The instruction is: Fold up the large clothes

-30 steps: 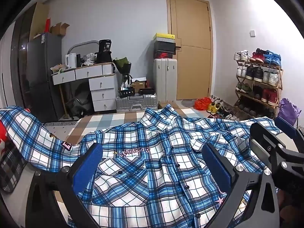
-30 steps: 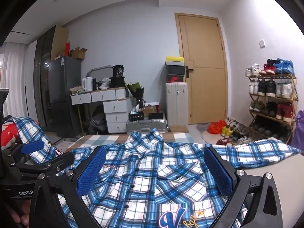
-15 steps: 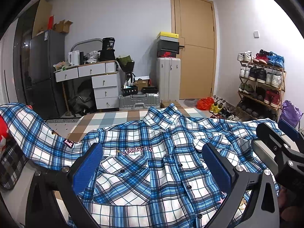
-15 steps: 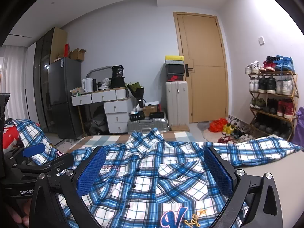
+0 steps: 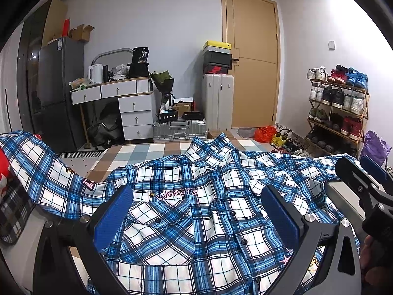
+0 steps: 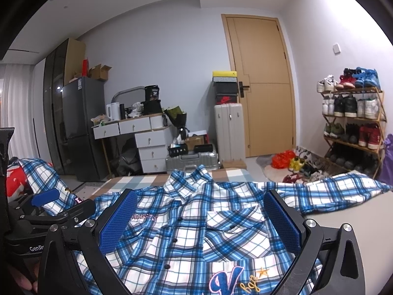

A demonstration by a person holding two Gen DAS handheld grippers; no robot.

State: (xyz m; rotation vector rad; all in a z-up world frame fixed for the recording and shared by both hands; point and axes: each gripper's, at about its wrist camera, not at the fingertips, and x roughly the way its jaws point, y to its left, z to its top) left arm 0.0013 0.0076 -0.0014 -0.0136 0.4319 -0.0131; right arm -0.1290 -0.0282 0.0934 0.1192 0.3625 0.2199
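Jaws on left gripper [image 5: 196,215] and right gripper [image 6: 200,217] are hanging spread over the plaid shirt [image 5: 208,211]; each should be pinching a sleeve edge squarely.

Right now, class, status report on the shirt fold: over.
Left tool open, right tool open, both above the plaid shirt. Shirt spread flat, buttoned, unfolded. Nothing on it.

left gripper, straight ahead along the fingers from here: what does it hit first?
Probably the plaid shirt. The left gripper is open, pointing over the chest with the embroidered lettering; nothing stands between. Depth is unclear: on a near-level path it may skim over the collar toward the floor mat.
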